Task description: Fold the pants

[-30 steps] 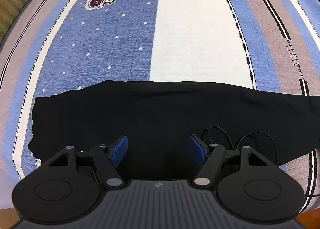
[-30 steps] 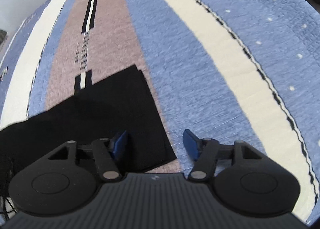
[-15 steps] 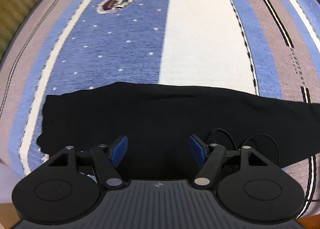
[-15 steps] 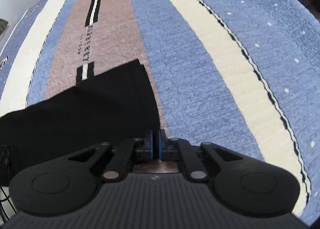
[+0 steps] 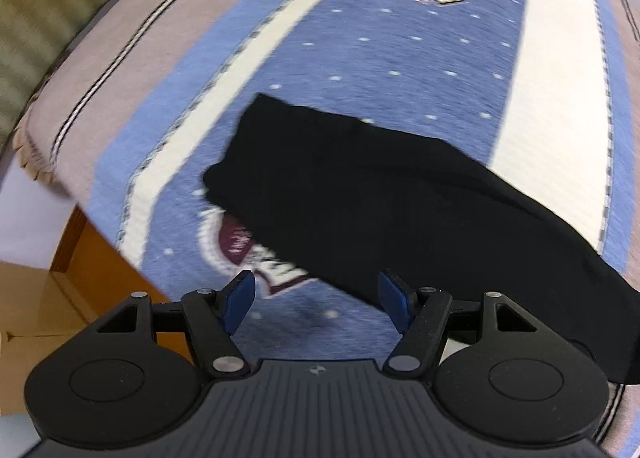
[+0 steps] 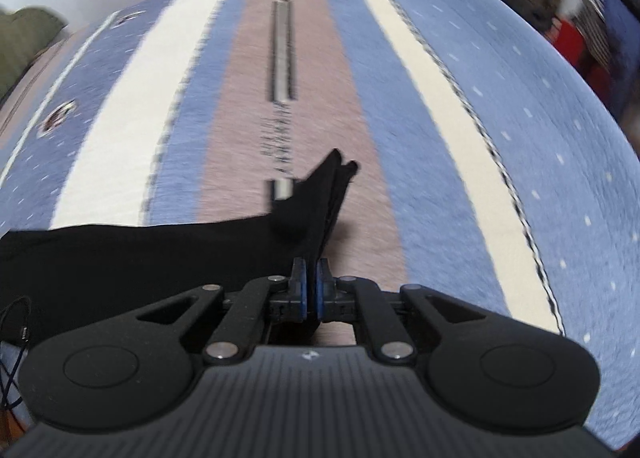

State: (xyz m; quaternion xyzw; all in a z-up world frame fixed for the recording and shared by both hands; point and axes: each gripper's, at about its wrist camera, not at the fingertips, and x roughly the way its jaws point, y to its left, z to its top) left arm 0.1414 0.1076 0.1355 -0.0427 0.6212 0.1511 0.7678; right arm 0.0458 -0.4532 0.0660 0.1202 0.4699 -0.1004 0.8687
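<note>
The main risk is the thin hold on the pants [image 6: 152, 254]: the right tool [image 6: 310, 290] is clenched on only the hem end of the stacked legs, and the corner flares out past the pads in loose layers. A quick pull could let one layer slide free, so the legs split and the fold lands crooked. The other danger is at the far end. The left tool [image 5: 316, 298] is released, its blue pads spread wide over the striped blanket [image 5: 360, 58], gripping nothing, so nothing pins the waist end [image 5: 256, 162]. If the right side drags rather than lifts, the whole garment could creep across the blanket, towards the edge that shows at the left of that view.

The pants lie stretched across the blanket, flat except for the raised hem. The right tool points forward along the stripes, low, with the cloth rising out of it. The left tool hangs just short of the near edge of the pants, tilted towards the waist end.
</note>
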